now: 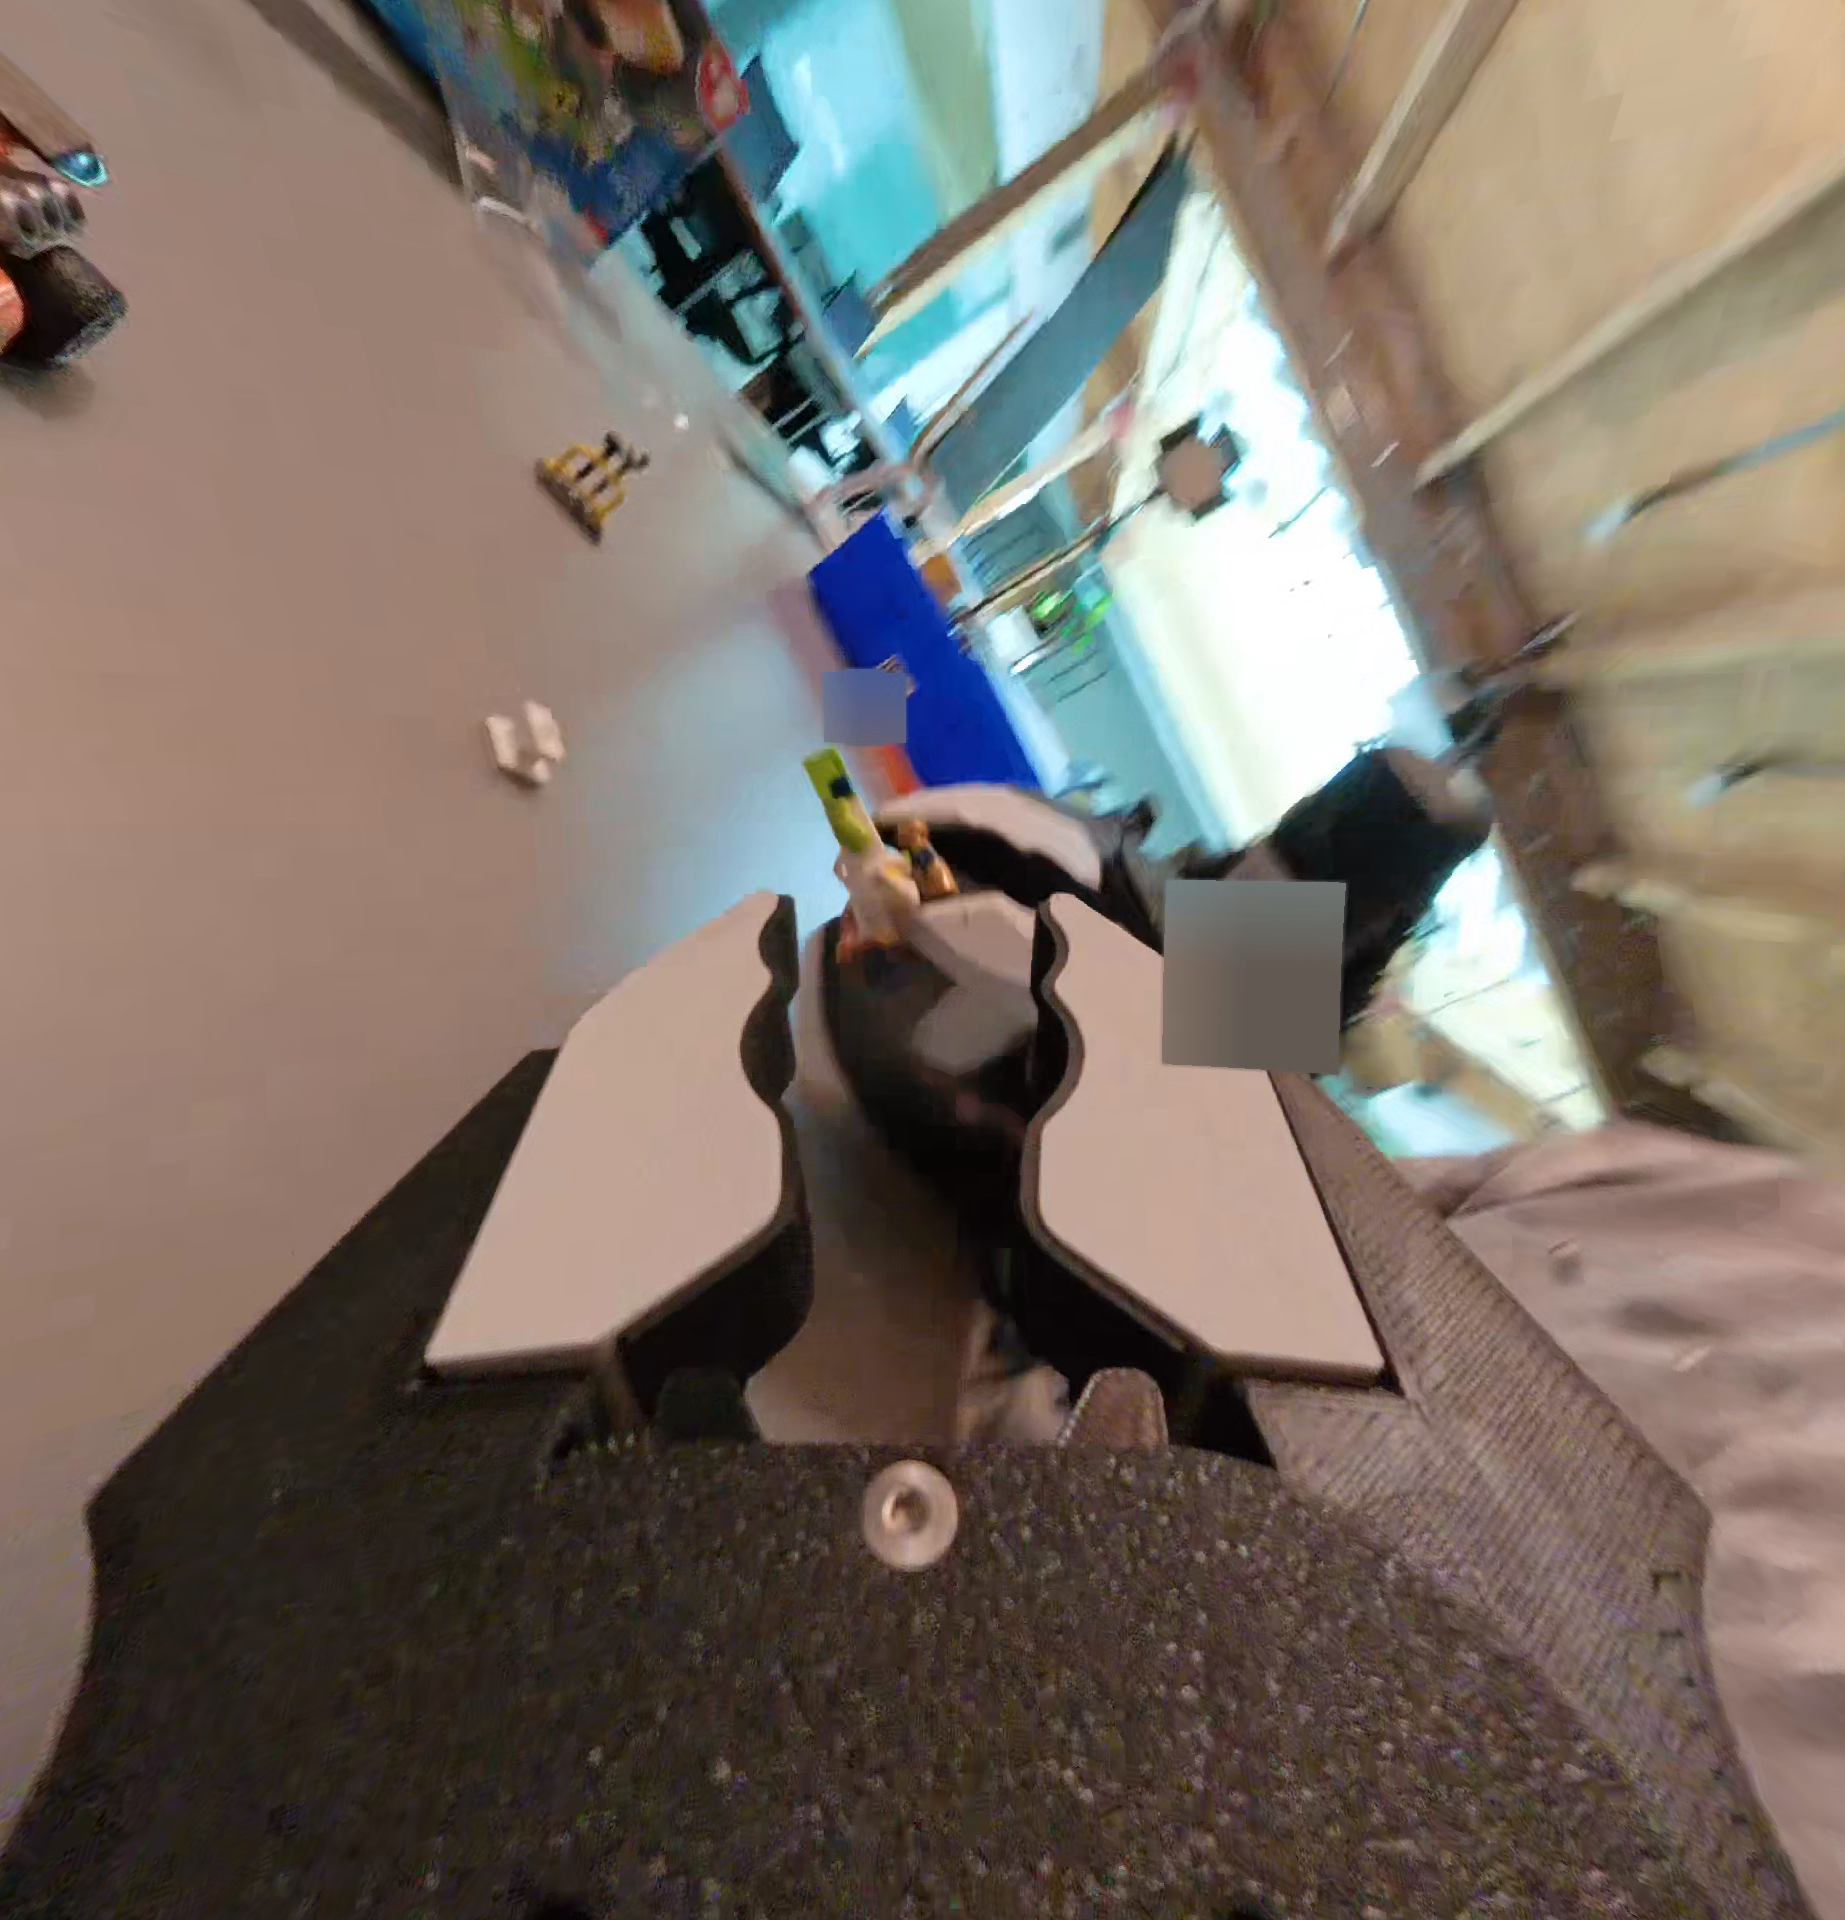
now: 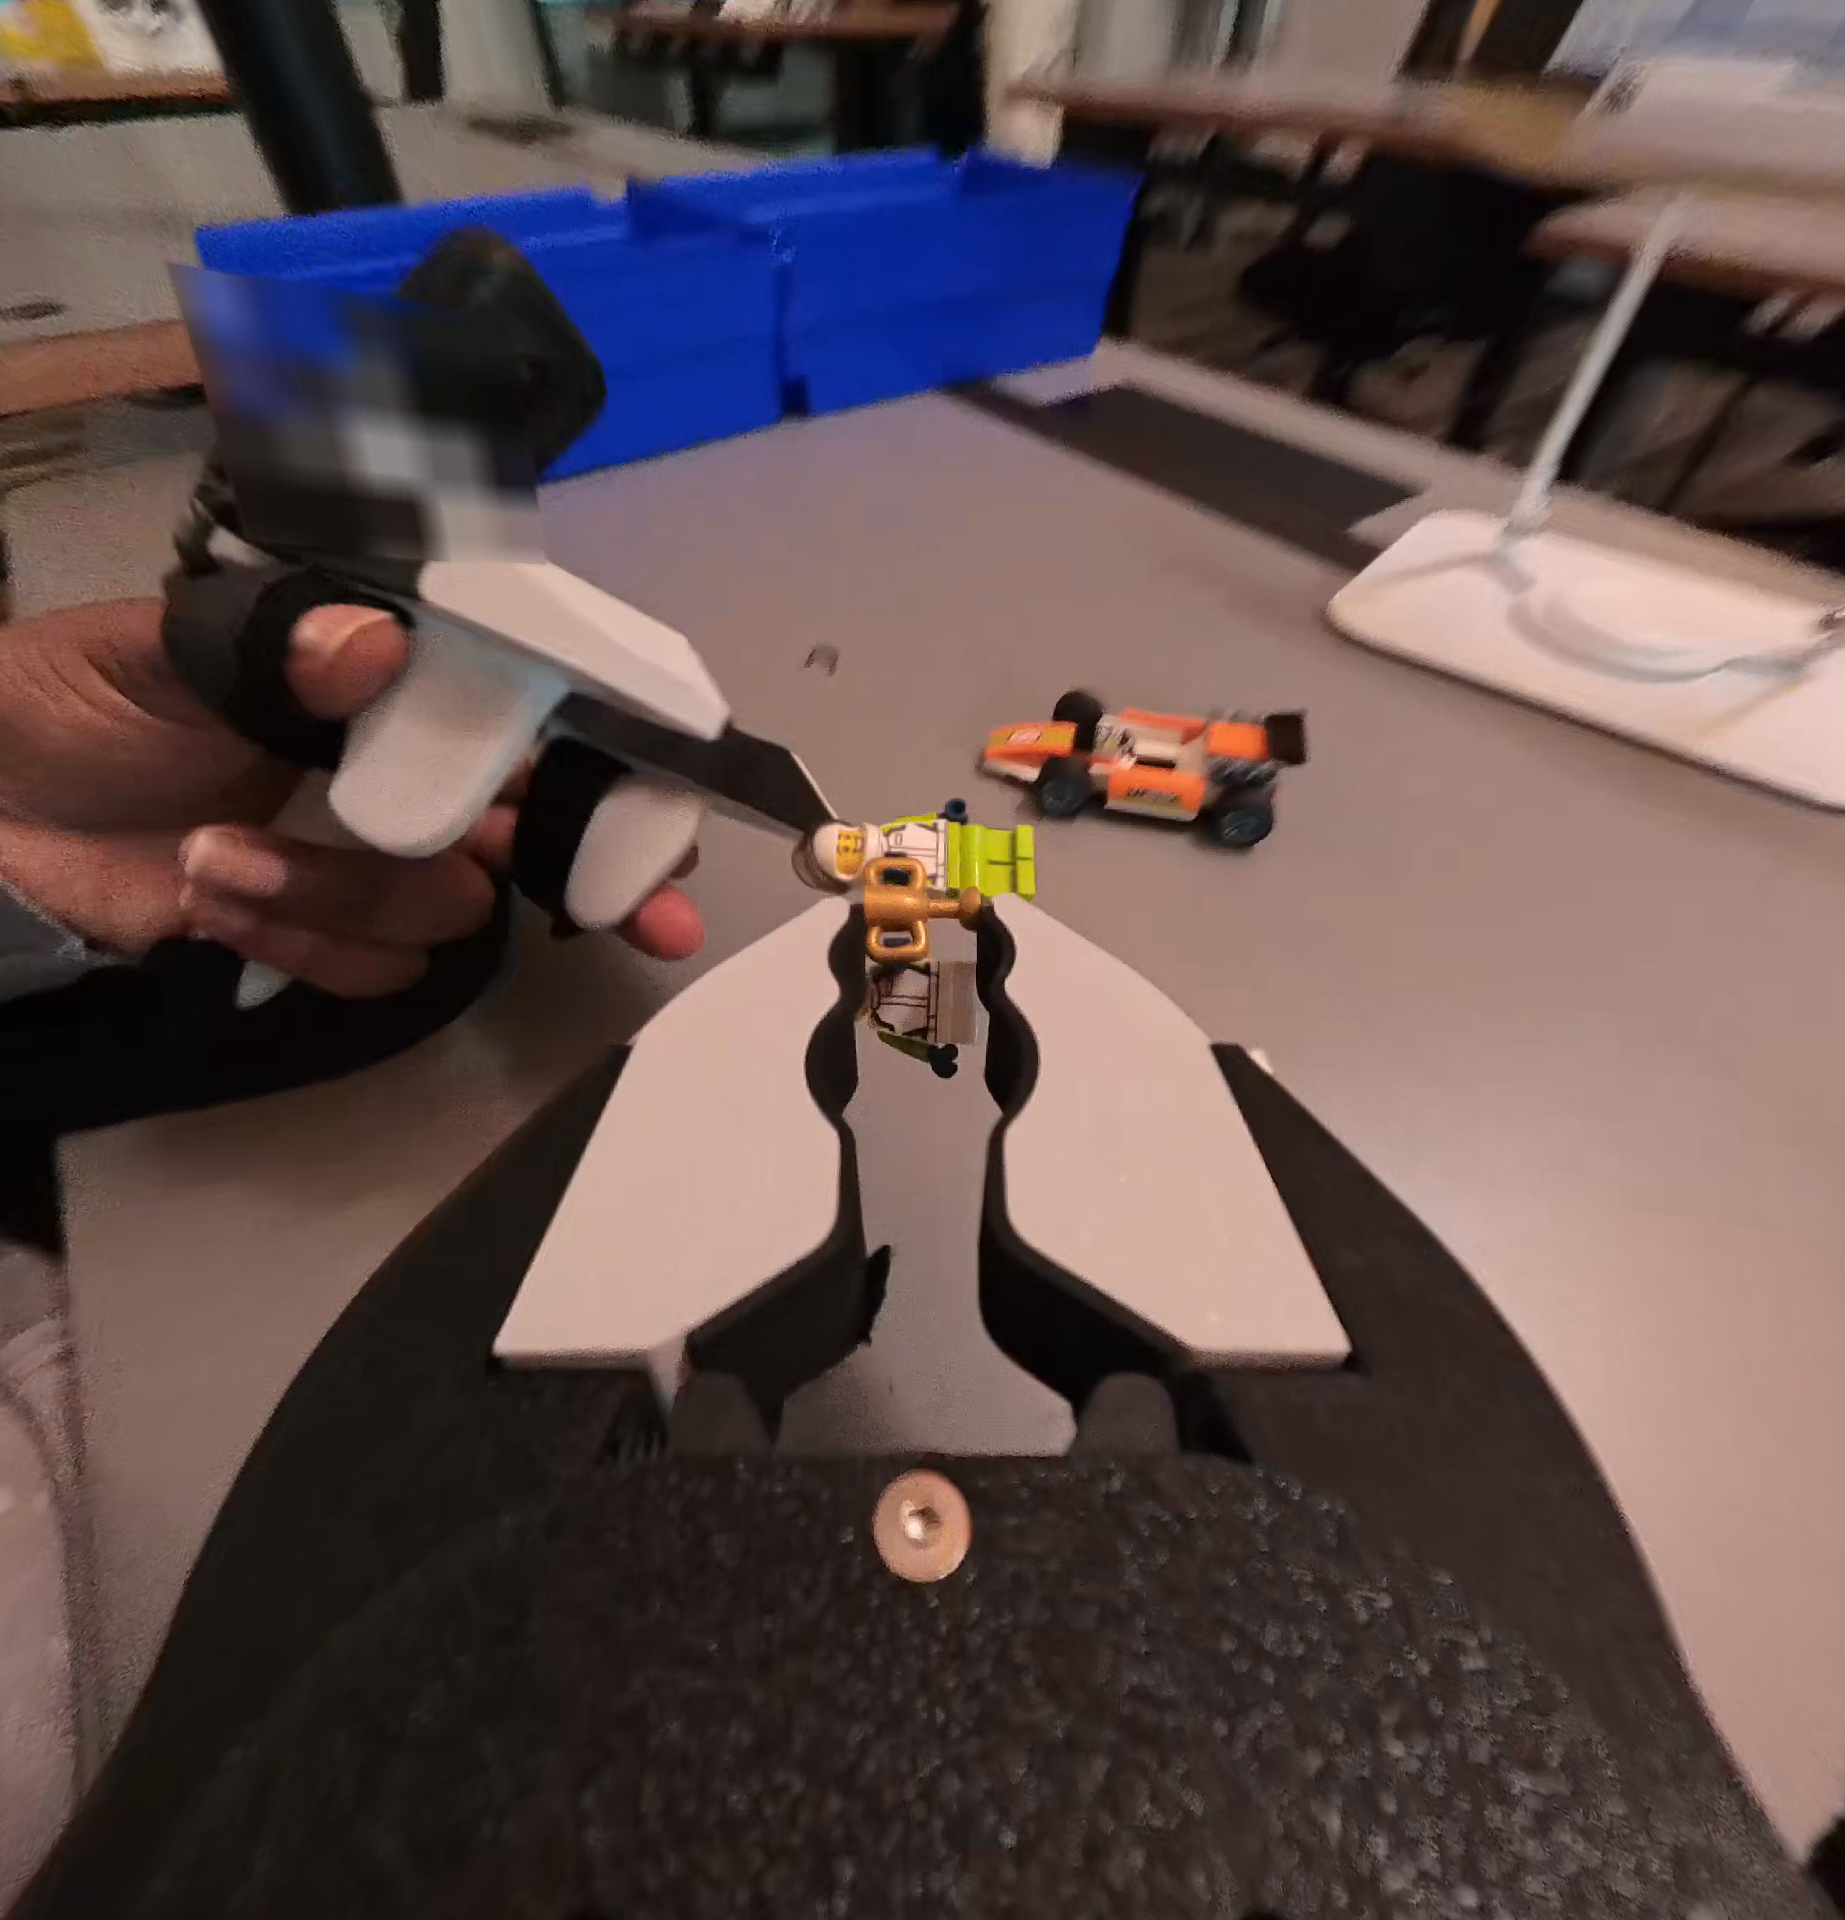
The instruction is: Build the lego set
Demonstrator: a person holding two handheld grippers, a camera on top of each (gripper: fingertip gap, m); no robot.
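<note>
Step in hand: you are fitting the gold trophy (image 2: 897, 914) to the minifigure (image 2: 939, 847); the two meet in the air just above the worktop (image 2: 1313, 1039), the cup close against the figure's torso; I cannot tell whether the handle is already in its hand.

Right gripper (image 2: 923, 925): jaws drawn narrow and clamped on the trophy's stem end; the cup sticks out to one side of the tips.

Left gripper (image 1: 918, 925): its tip is at the figure's white helmet, and your hand (image 2: 118, 779) works its grip; the jaws stand part closed, but I cannot tell whether they truly pinch the helmet; the left wrist view is blurred.

Minifigure: it lies level, helmet toward the left gripper, lime legs pointing away.

Next move: judged from this, a small, square push of trophy onto hand; keep the figure from turning at the helmet; ease one gripper off only once the joint holds.

Race car (image 2: 1136, 769): orange, on its wheels on the worktop beyond the figure, well apart from both grippers; it looks built.

Loose parts: a small yellow sub-build (image 1: 591, 478) and some white pieces (image 1: 523, 738) lie apart on the worktop.

Blue bins (image 2: 689, 312): side by side at the worktop's far edge; only their outer walls show, so I cannot tell what they hold.

Set box (image 1: 585, 94): at the far edge; whether open or shut, or what is inside, is not visible.
</note>
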